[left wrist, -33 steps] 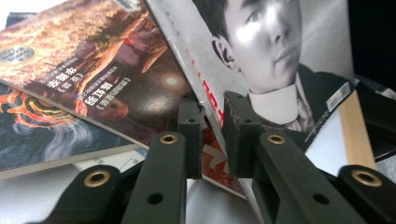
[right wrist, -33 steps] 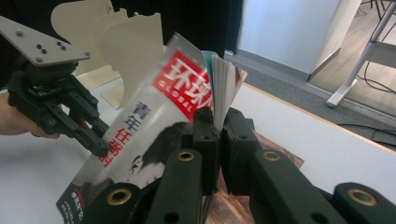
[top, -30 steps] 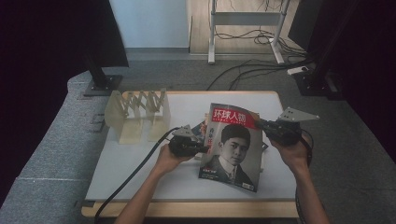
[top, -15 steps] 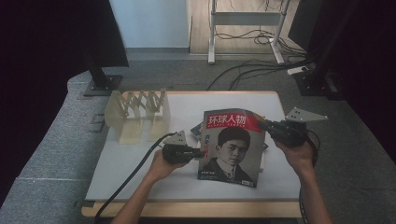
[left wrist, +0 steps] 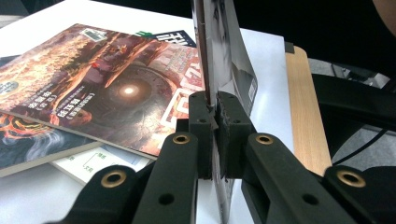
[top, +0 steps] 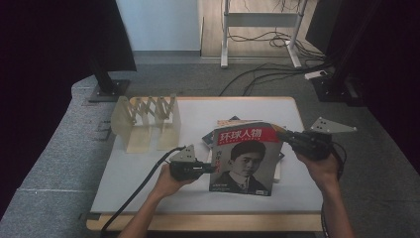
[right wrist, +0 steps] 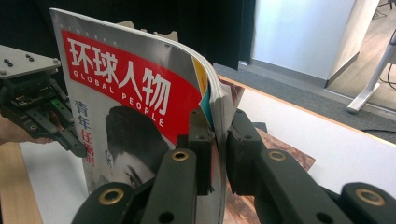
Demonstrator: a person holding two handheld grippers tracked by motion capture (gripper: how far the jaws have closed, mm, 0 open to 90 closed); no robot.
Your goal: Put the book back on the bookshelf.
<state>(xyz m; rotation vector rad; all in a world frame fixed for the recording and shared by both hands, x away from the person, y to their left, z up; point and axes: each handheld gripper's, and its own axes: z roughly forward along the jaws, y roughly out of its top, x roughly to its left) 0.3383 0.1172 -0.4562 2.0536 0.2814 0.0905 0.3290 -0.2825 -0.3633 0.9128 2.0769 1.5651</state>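
High view: I have the magazine (top: 244, 157) lifted at centre frame, cover toward the camera, above the stack (top: 222, 130) lying on the bench (top: 148, 174). My left gripper (top: 210, 168) pinches its left edge low down, and my right gripper (top: 283, 135) takes the upper right corner. The rack (top: 144, 119) stands at upper left, well apart. As I judge it, the risk is the two hands pulling apart or twisting against each other, which could tear the cover or buckle the pages.

Left gripper view: the jaws are clamped together on the thin edge of the magazine (left wrist: 219, 56), which rises straight up from them at centre. The bite is shallow, so I think a jerk could let it slip down onto the stack (left wrist: 93, 88) at left.

Right gripper view: the jaws are nearly closed on the magazine (right wrist: 140, 98) at its curling edge. The pages fan there, so some could slide free. The left gripper (right wrist: 77, 147) shows at the left edge.
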